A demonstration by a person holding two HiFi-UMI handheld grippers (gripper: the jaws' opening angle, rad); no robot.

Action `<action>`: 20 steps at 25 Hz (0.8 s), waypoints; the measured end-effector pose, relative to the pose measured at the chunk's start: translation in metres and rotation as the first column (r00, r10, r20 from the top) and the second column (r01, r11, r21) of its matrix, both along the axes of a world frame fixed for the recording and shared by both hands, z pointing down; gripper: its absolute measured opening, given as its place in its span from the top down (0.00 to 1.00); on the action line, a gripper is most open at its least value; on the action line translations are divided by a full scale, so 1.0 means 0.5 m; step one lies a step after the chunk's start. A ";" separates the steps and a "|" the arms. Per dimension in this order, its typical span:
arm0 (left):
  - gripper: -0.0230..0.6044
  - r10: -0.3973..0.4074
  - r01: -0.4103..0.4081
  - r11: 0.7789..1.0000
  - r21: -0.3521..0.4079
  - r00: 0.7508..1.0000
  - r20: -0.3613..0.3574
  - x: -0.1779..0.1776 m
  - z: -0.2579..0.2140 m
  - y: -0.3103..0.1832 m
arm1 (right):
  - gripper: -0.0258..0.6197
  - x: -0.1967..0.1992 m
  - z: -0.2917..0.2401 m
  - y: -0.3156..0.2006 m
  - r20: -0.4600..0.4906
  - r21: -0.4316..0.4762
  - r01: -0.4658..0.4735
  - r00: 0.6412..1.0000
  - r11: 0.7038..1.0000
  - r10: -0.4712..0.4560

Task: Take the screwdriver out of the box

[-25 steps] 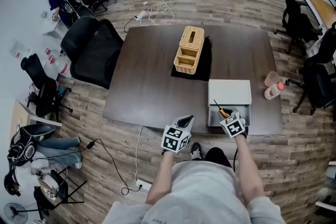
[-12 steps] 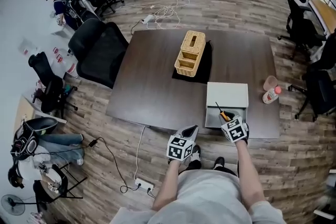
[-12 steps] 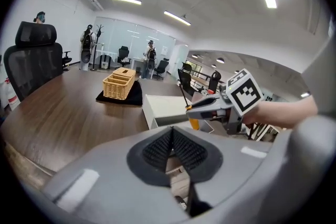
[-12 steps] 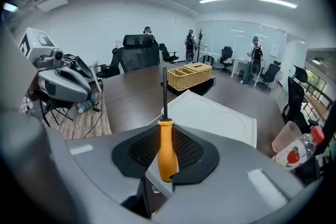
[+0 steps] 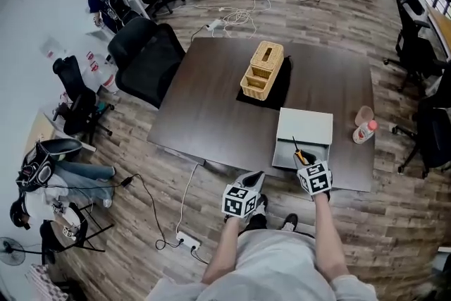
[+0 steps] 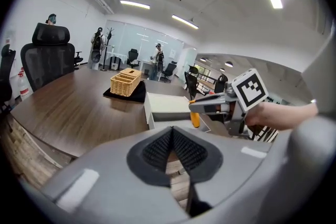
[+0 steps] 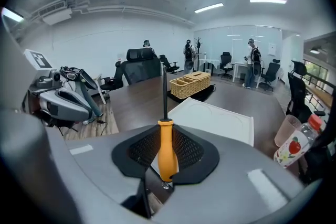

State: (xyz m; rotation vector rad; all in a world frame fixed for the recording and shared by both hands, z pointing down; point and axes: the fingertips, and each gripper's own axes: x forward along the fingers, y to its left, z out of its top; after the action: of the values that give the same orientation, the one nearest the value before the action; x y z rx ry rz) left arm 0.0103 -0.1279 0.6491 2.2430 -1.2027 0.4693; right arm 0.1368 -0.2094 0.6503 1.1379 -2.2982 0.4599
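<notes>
Spanning the room's middle, the dark table (image 5: pixel 211 109) carries a white box (image 5: pixel 304 129) at its near edge. Left gripper (image 6: pixel 172 147): jaws together, empty, off the table. Right gripper (image 7: pixel 167 160): clamped on the orange-handled screwdriver (image 7: pixel 166 147), held over the box's near end.

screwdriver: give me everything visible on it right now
The screwdriver has a smooth orange handle, plastic by its look, and a thin, dark, straight shaft. The right gripper is shut on the handle, with its black ribbed fingers pressing both sides. The shaft points away from the gripper, out over the table. It sits above the open near end of the white box. Nothing else appears to touch it.
</notes>
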 end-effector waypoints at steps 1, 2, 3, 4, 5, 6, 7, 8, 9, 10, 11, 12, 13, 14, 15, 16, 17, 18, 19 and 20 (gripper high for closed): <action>0.88 -0.006 0.006 1.000 0.001 1.000 0.001 0.004 -0.001 0.005 | 0.85 0.002 -0.004 0.004 0.007 0.005 0.002 1.000 1.000 -0.002; 0.88 -0.011 0.011 1.000 0.004 1.000 0.002 0.010 -0.004 0.010 | 0.85 0.004 -0.010 0.008 0.015 0.011 0.003 1.000 1.000 -0.003; 0.88 -0.014 0.014 1.000 0.007 1.000 0.003 0.017 -0.007 0.014 | 0.85 0.009 -0.016 0.012 0.024 0.017 0.002 1.000 1.000 -0.003; 0.88 -0.018 0.017 1.000 0.010 1.000 0.006 0.025 -0.010 0.020 | 0.85 0.014 -0.020 0.017 0.034 0.021 0.001 0.999 1.000 -0.001; 0.88 -0.021 0.021 1.000 0.012 1.000 0.008 0.032 -0.012 0.026 | 0.85 0.019 -0.024 0.024 0.044 0.025 -0.002 0.999 1.000 0.001; 0.88 -0.025 0.025 1.000 0.013 1.000 0.011 0.040 -0.013 0.034 | 0.85 0.026 -0.027 0.032 0.054 0.027 -0.003 0.999 1.000 0.002; 0.88 -0.029 0.029 0.999 0.015 1.000 0.012 0.048 -0.015 0.041 | 0.85 0.033 -0.030 0.039 0.061 0.030 -0.004 0.998 1.000 0.002; 0.88 -0.034 0.033 0.999 0.016 0.999 0.012 0.055 -0.016 0.048 | 0.85 0.040 -0.033 0.046 0.066 0.033 -0.003 0.998 0.999 0.001; 0.88 -0.038 0.038 0.999 0.018 0.999 0.011 0.062 -0.017 0.054 | 0.85 0.047 -0.036 0.052 0.070 0.037 -0.002 0.998 0.999 0.000; 0.88 -0.041 0.041 0.999 0.019 0.999 0.010 0.069 -0.017 0.060 | 0.85 0.054 -0.038 0.057 0.075 0.040 -0.003 0.997 0.999 0.000; 0.88 -0.042 0.041 0.999 0.019 0.999 0.011 0.075 -0.014 0.066 | 0.85 0.060 -0.038 0.061 0.082 0.045 -0.005 0.997 0.999 0.002; 0.88 -0.040 0.039 0.999 0.019 0.999 0.014 0.082 -0.009 0.071 | 0.85 0.066 -0.037 0.065 0.091 0.049 -0.010 0.996 0.999 0.005; 0.88 -0.035 0.035 0.999 0.020 0.999 0.018 0.091 -0.003 0.075 | 0.85 0.072 -0.036 0.067 0.101 0.054 -0.015 0.995 0.998 0.010; 0.88 -0.030 0.029 0.999 0.021 0.999 0.021 0.102 0.002 0.079 | 0.85 0.080 -0.035 0.070 0.110 0.058 -0.021 0.994 0.998 0.014; 0.88 -0.023 0.023 0.999 0.023 0.999 0.024 0.114 0.006 0.081 | 0.85 0.087 -0.035 0.073 0.119 0.061 -0.024 0.993 0.998 0.017; 0.88 -0.017 0.016 1.000 0.026 1.000 0.025 0.126 0.007 0.083 | 0.85 0.093 -0.036 0.078 0.127 0.065 -0.026 0.992 0.998 0.017; 0.88 -0.011 0.011 0.999 0.030 1.000 0.025 0.138 0.007 0.084 | 0.85 0.098 -0.036 0.083 0.136 0.068 -0.025 0.991 0.997 0.016; 0.88 -0.007 0.006 0.999 0.034 1.000 0.025 0.148 0.006 0.085 | 0.85 0.100 -0.036 0.089 0.147 0.072 -0.023 0.989 0.997 0.012; 0.88 -0.003 0.002 0.999 0.039 1.000 0.026 0.155 0.004 0.086 | 0.85 0.099 -0.037 0.094 0.157 0.076 -0.019 0.988 0.997 0.006; 0.88 0.001 -0.002 0.999 0.045 1.000 0.028 0.161 0.000 0.087 | 0.85 0.097 -0.038 0.098 0.166 0.081 -0.013 0.986 0.997 0.000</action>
State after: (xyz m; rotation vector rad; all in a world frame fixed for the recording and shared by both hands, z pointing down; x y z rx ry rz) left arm 0.0910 -0.0846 0.6490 2.2819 -1.2372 0.4799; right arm 0.1852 -0.1603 0.6310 1.1864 -2.4775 0.4830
